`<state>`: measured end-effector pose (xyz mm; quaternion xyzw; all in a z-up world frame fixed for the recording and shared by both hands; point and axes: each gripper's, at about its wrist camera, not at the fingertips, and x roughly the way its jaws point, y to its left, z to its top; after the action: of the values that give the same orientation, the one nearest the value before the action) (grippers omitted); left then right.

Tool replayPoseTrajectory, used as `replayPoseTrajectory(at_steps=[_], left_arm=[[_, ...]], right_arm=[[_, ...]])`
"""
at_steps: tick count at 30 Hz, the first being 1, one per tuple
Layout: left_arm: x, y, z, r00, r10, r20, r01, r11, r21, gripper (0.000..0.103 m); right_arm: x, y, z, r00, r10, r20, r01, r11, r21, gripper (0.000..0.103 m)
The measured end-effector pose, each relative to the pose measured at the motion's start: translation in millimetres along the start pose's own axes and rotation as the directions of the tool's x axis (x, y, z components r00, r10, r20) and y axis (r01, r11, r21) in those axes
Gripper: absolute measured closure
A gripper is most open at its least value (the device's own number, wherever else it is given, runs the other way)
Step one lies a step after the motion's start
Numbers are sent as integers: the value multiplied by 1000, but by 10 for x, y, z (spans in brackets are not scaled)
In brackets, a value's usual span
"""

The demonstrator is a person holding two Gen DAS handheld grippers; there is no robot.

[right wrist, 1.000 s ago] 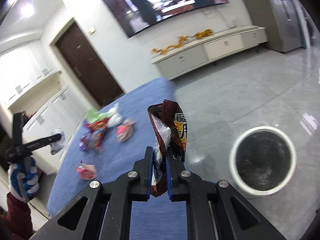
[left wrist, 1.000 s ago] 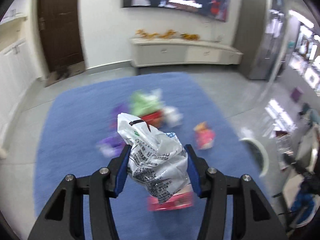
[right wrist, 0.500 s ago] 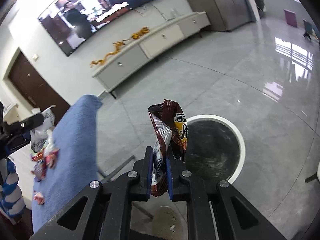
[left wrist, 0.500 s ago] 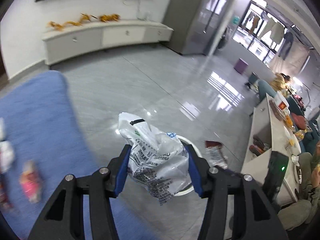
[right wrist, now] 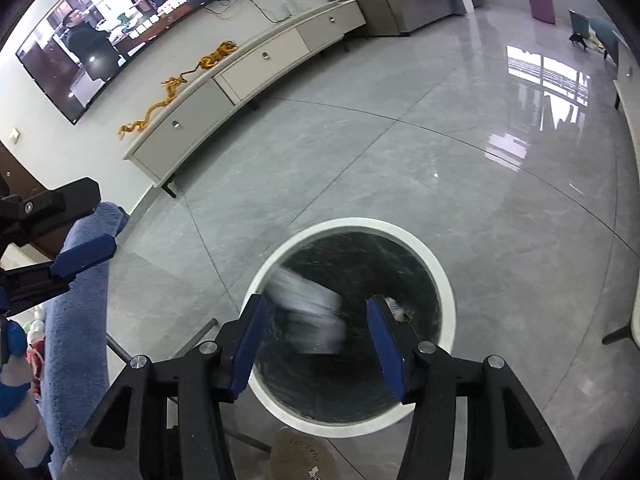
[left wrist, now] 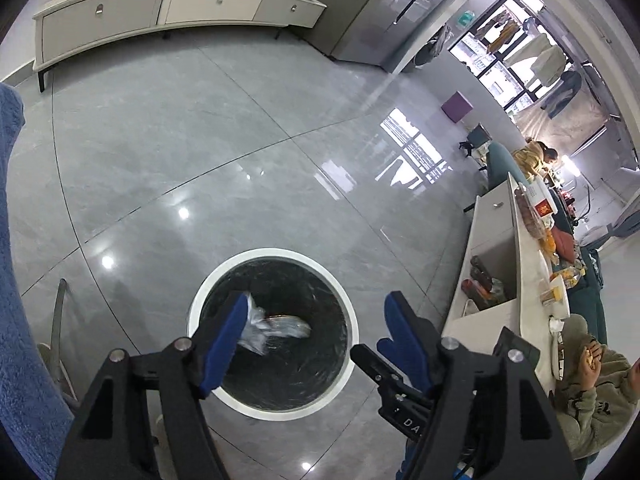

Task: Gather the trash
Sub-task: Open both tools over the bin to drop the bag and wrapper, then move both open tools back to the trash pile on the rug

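Observation:
A round bin with a white rim (left wrist: pixel 276 255) and a dark liner stands on the grey floor, directly below both grippers; it also shows in the right wrist view (right wrist: pixel 444 280). My left gripper (left wrist: pixel 316 316) is open and empty above it. A white printed plastic wrapper (left wrist: pixel 268 326) lies inside the bin. My right gripper (right wrist: pixel 316 320) is open and empty; a blurred white wrapper (right wrist: pixel 312 320) falls between its fingers into the bin. The left gripper's blue fingers (right wrist: pixel 86 254) show at the left edge of the right wrist view.
The blue-covered table (left wrist: pixel 16 280) is at the left, with a few wrappers on it (right wrist: pixel 34 344). A white TV cabinet (right wrist: pixel 248 76) lines the far wall. A white counter (left wrist: pixel 500 264) and a seated person (left wrist: pixel 592 384) are at the right.
Both grippers swung from the blue table to above the bin. Both opened: the left let go of the white wrapper, the right of the brown snack bag.

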<state>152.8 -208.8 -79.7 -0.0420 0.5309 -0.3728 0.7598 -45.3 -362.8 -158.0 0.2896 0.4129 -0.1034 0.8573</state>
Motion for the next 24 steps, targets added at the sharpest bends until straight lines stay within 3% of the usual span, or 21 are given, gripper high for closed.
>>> replayPoseTrajectory(at_steps=[5, 8, 13, 20, 24], left_arm=[[-351, -54, -77, 993, 42, 112, -45, 999, 29, 34], [-709, -49, -181, 975, 82, 205, -92, 995, 38, 34], [-1241, 44, -460, 954, 147, 262, -165, 985, 47, 34], [-2176, 431, -989, 901, 246, 359, -263, 965, 0, 34], [-2796, 812, -1391, 847, 315, 428, -317, 946, -69, 34]], right_arm=[[-148, 33, -17, 1000, 4, 19, -4, 1000, 2, 52], [-380, 103, -36, 997, 36, 61, -37, 999, 9, 52], [-793, 382, -74, 987, 98, 124, -94, 995, -36, 52], [-1284, 969, -110, 960, 206, 190, -177, 971, -160, 52], [-1513, 1357, -175, 942, 270, 197, -220, 945, -244, 52]])
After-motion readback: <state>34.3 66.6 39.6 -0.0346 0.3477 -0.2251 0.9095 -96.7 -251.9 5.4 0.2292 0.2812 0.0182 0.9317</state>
